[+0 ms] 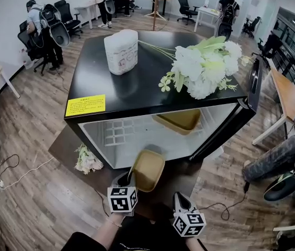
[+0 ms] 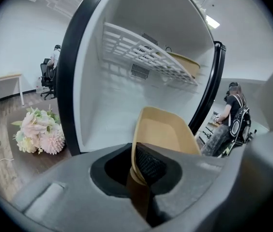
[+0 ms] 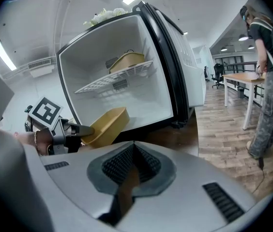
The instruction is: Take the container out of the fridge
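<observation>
A black mini fridge (image 1: 84, 122) stands with its door (image 1: 253, 82) swung open to the right. My left gripper (image 1: 131, 178) is shut on the near rim of a tan container (image 1: 148, 169), which hangs just in front of the fridge opening. In the left gripper view the pads (image 2: 148, 164) pinch that container (image 2: 168, 132) at its wall. A second tan container (image 1: 179, 120) rests on the wire shelf (image 2: 141, 52) inside. My right gripper (image 1: 179, 197) is shut and empty, to the right of the left one; its own view shows the held container (image 3: 108, 124).
A pack of paper rolls (image 1: 121, 51) and white flowers (image 1: 202, 67) lie on the fridge top. More flowers (image 1: 87, 160) lie on the floor at the fridge's left. A person's legs (image 1: 275, 161) and a wooden table (image 1: 288, 95) are at the right.
</observation>
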### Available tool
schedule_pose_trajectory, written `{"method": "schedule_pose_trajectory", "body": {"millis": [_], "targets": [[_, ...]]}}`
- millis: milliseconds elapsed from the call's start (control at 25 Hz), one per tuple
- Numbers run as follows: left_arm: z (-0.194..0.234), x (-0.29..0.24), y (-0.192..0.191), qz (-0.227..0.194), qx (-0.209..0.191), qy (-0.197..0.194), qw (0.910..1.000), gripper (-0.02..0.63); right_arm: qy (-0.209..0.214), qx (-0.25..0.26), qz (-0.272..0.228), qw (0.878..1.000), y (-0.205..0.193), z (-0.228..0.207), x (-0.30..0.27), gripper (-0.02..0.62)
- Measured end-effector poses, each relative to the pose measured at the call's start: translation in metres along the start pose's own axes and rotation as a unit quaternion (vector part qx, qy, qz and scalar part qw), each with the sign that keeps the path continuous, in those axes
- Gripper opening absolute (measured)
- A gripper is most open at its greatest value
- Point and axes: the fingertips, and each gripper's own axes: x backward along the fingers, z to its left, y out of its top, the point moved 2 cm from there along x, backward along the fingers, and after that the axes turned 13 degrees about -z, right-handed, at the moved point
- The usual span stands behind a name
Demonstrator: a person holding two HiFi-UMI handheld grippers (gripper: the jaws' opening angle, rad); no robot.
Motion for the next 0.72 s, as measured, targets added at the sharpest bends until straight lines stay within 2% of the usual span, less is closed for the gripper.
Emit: {"method": "schedule_pose_trajectory", "body": {"millis": [720], "targets": [[0.005,0.046,-0.060,0.054,-0.016,0.003,0.9984,0.031,0.012,0.006,0.007,1.000,-0.009,0.014,0.004,0.008]]}}
